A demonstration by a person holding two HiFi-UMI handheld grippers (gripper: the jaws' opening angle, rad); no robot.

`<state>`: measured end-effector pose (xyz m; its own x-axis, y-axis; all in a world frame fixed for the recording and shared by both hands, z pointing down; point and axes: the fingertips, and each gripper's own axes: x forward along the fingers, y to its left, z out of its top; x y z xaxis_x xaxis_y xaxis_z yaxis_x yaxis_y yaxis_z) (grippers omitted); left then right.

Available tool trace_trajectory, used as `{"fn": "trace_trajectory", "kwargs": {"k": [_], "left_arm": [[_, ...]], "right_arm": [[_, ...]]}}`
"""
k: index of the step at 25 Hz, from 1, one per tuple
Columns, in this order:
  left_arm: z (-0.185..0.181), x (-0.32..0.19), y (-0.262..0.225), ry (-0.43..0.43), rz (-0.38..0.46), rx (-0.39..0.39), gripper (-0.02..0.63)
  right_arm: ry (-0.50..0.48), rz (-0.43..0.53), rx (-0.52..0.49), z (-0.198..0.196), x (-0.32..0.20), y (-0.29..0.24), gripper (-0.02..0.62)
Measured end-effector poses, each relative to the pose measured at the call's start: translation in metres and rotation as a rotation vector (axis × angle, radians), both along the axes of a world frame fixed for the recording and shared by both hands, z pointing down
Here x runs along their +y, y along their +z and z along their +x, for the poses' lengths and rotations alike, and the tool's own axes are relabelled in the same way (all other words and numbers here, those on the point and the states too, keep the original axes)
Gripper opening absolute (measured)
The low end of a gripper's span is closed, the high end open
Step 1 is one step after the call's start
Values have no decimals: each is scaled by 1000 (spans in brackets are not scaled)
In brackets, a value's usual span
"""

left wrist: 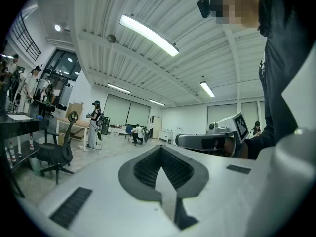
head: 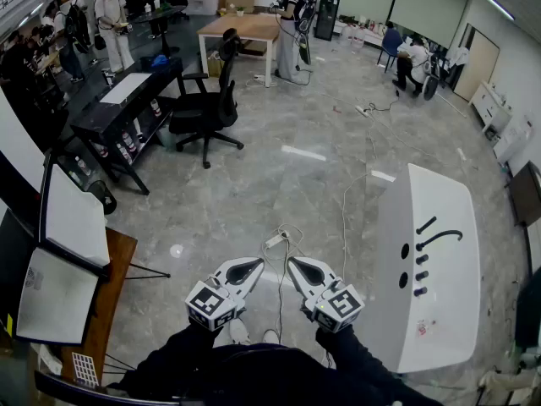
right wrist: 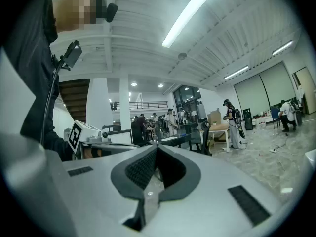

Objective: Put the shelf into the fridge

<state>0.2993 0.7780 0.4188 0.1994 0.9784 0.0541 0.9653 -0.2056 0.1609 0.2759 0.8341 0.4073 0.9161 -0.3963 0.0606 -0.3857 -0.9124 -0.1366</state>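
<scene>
In the head view my left gripper (head: 250, 267) and right gripper (head: 297, 266) are held side by side in front of the person's body, pointing level over the floor. Both are shut with nothing between the jaws. The left gripper view shows its dark pads (left wrist: 148, 168) closed together, with the right gripper (left wrist: 212, 141) beside them. The right gripper view shows closed pads (right wrist: 140, 168) too. A tall white cabinet, apparently the fridge (head: 431, 269), stands at the right. Two flat white panels in black frames, possibly shelves (head: 72, 218), rest on a wooden table at the left.
A power strip with cables (head: 275, 239) lies on the floor just ahead of the grippers. A black office chair (head: 207, 108) and a black desk (head: 127, 108) stand farther left. Several people work around tables at the back of the room.
</scene>
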Motion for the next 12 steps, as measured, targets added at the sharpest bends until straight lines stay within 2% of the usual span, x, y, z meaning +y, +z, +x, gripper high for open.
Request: {"fn": "trace_trajectory", "kwargs": {"k": [8,12], "left_arm": [[-4,-7,0,-15,-1,4,6],[-11,-16,1,-37,1,5,6]], "right_arm": [[-3,0,4,-2,-5,1,8],[-12,30,13,-8,-11,0,8]]}}
